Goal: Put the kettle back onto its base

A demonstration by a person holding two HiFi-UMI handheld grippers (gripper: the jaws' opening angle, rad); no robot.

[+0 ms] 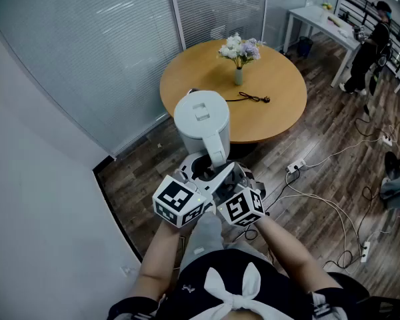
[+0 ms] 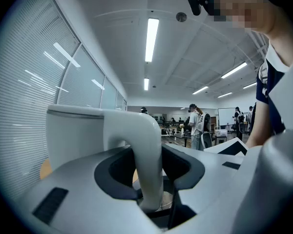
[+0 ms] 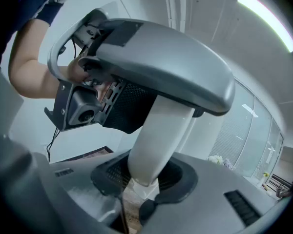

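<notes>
Presently, kettle (image 1: 201,120) aloft, left tool (image 2: 149,179) clamped on its handle (image 2: 146,140), right tool (image 3: 141,179) clamped lower down

The head view looks steeply down from above the person onto the kettle (image 1: 201,122), with the round desk (image 1: 280,119) farther off. The left gripper view sits very close behind its jaws, facing almost level at the kettle's handle (image 2: 147,150). The right gripper view, equally near, faces that same handle from the opposite side. All three views share it.
</notes>
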